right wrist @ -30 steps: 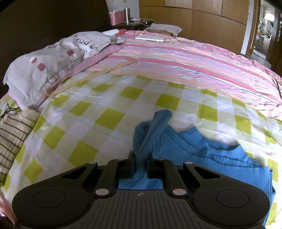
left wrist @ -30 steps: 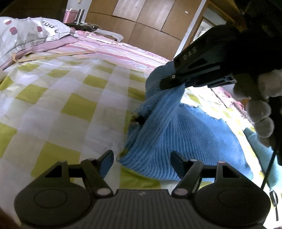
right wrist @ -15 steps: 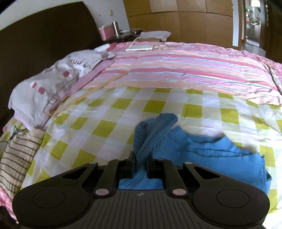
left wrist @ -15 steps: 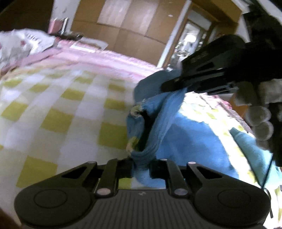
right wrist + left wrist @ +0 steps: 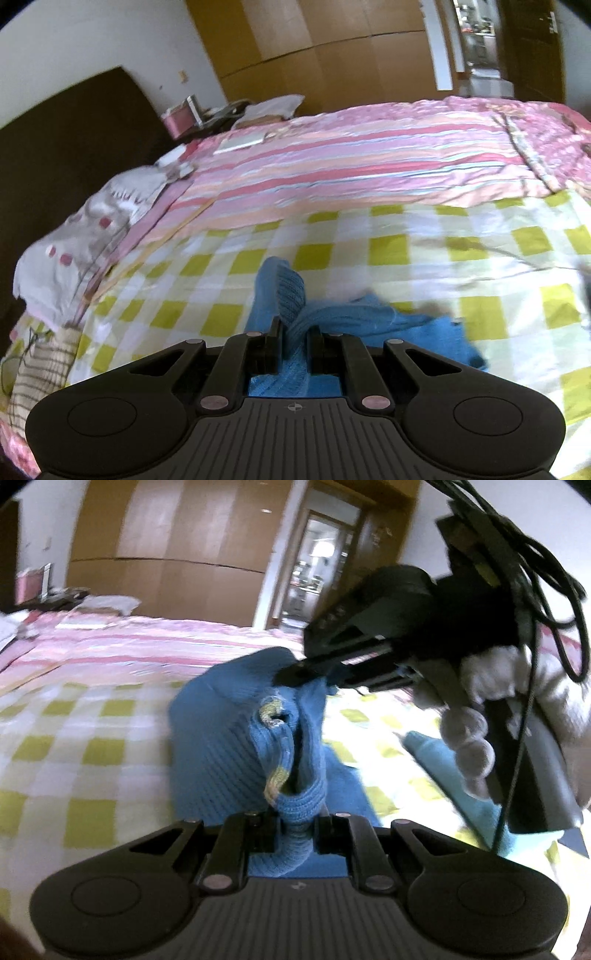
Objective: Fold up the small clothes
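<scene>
Left gripper (image 5: 297, 830): its 2 fingers are clamped on a thick ribbed edge of the blue knit sweater (image 5: 221, 746), which bunches up between the pads.
Right gripper (image 5: 295, 347): fingers pressed together on another fold of the same sweater; in the left wrist view its black tips (image 5: 295, 672) pinch the cloth higher up.
Blue knit sweater: it hangs lifted between the 2 grippers, with its lower part trailing onto the checked sheet (image 5: 388, 251); a yellow-trimmed opening, perhaps a neckline, shows through the blur.
Right hand (image 5: 476, 738): pale-gloved fingers wrap the black handle of the right gripper, with dark cables looping over it.
Light blue garment (image 5: 443, 760): lies on the sheet to the right of the sweater, partly hidden by the hand.
Bed: yellow-and-white checked sheet near, pink striped quilt (image 5: 369, 162) beyond it.
Pillow (image 5: 92, 236): grey with red dots, at the dark headboard.
Striped knit (image 5: 40, 369): beige with brown lines, at the bed's left edge.
</scene>
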A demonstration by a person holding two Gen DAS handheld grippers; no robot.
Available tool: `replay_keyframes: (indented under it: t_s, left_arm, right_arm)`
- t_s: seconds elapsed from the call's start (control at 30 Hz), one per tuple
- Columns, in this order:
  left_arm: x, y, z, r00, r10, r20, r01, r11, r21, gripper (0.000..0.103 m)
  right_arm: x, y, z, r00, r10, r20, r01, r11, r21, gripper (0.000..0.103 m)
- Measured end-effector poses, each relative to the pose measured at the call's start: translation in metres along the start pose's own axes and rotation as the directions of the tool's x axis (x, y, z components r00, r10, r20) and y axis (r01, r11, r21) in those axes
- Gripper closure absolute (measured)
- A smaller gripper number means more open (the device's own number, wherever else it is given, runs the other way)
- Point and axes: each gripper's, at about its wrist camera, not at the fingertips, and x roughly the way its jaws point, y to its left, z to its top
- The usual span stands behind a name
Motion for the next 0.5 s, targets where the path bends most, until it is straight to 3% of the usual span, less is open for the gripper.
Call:
replay_keyframes:
  t_s: [0.13,0.5]
  left_arm:
    - [0.021,-0.03,-0.006,0.999,-0.013,-0.042,0.016,0.998,0.063,0.083]
    - [0.068,-0.072,-0.029,0.986,-0.01,-0.165,0.03,0.992,0.123,0.082]
  right_arm:
    - [-0.003,-0.035,-0.007,1.0,-0.03,0.003,0.03,0.999,0.032,0.093]
    - [0.021,-0.11,-0.05,0.993,-0.1,-0.059,0.108,0.981,0.163,0.093]
